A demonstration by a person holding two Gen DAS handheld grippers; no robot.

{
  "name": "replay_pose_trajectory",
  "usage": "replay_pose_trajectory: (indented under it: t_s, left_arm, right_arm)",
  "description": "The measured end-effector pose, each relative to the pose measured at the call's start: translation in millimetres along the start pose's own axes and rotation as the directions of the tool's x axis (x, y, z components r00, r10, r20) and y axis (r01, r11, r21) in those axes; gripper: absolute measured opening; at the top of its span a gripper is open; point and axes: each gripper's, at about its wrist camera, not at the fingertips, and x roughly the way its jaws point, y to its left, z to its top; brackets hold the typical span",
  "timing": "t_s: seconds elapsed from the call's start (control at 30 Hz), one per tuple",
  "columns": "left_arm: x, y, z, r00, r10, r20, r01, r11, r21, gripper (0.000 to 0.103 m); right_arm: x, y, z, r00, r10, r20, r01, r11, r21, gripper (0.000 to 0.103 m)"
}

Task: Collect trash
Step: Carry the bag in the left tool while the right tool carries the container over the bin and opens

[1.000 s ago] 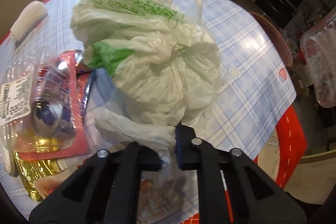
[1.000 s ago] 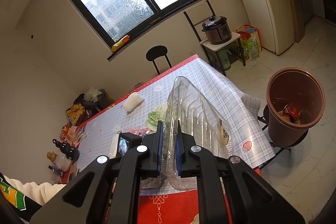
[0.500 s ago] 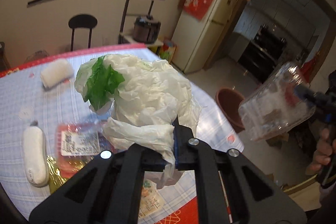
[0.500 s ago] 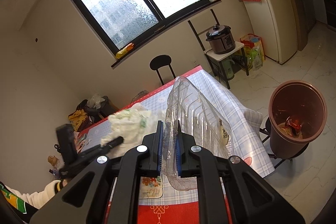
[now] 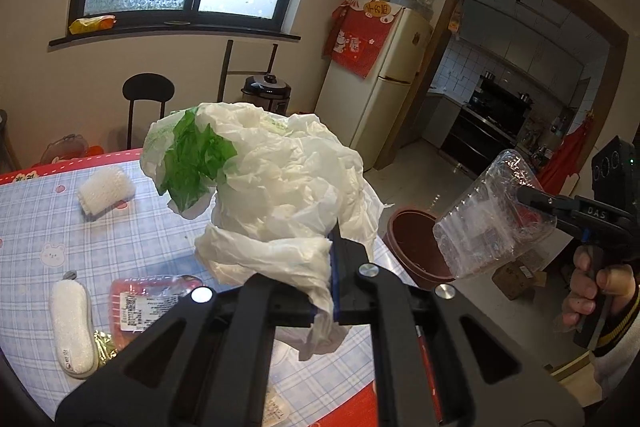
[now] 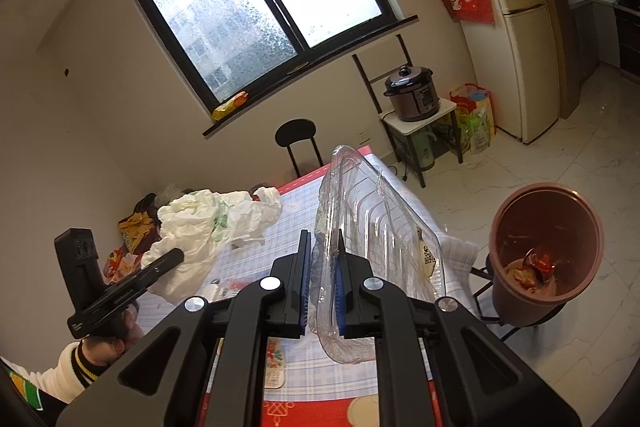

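Two hand-held grippers, each clamped on a piece of trash, raised above a checked table.

The left gripper (image 5: 330,291) is pinched tight on a crumpled white and green plastic bag (image 5: 272,195), which bulges up toward 12 o'clock above the table (image 5: 120,239). The right gripper (image 6: 322,283) is closed on the edge of a clear plastic tray (image 6: 376,223), which stands on edge toward 1 o'clock. In the right view a brown trash bin (image 6: 548,255) sits on the floor at 3 o'clock, with wrappers inside. On the table at 8 o'clock in the left view lie a labelled red pack (image 5: 148,303) and a white sponge (image 5: 74,327).
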Motion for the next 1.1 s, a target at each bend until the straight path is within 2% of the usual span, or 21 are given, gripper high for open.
replay_pose_trajectory:
  t_s: [0.23, 0.6, 0.77, 0.87, 0.93, 1.0, 1.1]
  left_arm:
    - [28.4, -41.0, 4.7, 1.000, 0.005, -0.007, -0.005, 1.000, 0.019, 0.008]
    - [108.7, -148.7, 15.9, 0.999, 0.036, -0.032, -0.036, 0.999, -0.008, 0.008]
    - [138.8, -191.1, 17.1, 0.998, 0.020, -0.062, -0.020, 1.000, 0.000, 0.009]
    - [155.6, -213.3, 16.5, 0.996, 0.002, -0.084, -0.001, 1.000, 0.006, 0.009]
    - [164.9, -224.0, 16.9, 0.995, -0.011, -0.095, 0.012, 1.000, 0.009, 0.009]
    - [175.2, -233.6, 19.8, 0.994, -0.023, -0.106, 0.025, 1.000, 0.013, 0.009]
    - [193.8, -251.3, 19.0, 0.990, -0.040, -0.132, 0.044, 0.999, 0.023, 0.009]
  right_arm:
    - [-0.3, -56.4, 24.6, 0.998, -0.063, -0.001, 0.063, 0.998, -0.022, 0.011]
    - [31.0, -186.9, 74.1, 0.985, -0.122, -0.126, 0.120, 0.993, -0.019, 0.011]
    - [38.8, -219.2, 86.6, 0.980, -0.118, -0.163, 0.115, 0.993, -0.031, 0.012]
    - [41.1, -229.9, 95.0, 0.974, -0.137, -0.179, 0.131, 0.990, -0.043, 0.016]
    - [36.2, -234.1, 100.2, 0.975, -0.144, -0.168, 0.139, 0.989, -0.043, 0.036]
    - [27.2, -237.5, 106.0, 0.980, -0.142, -0.143, 0.137, 0.990, -0.046, 0.049]
    - [14.1, -243.4, 111.5, 0.981, -0.149, -0.121, 0.143, 0.988, -0.057, 0.058]
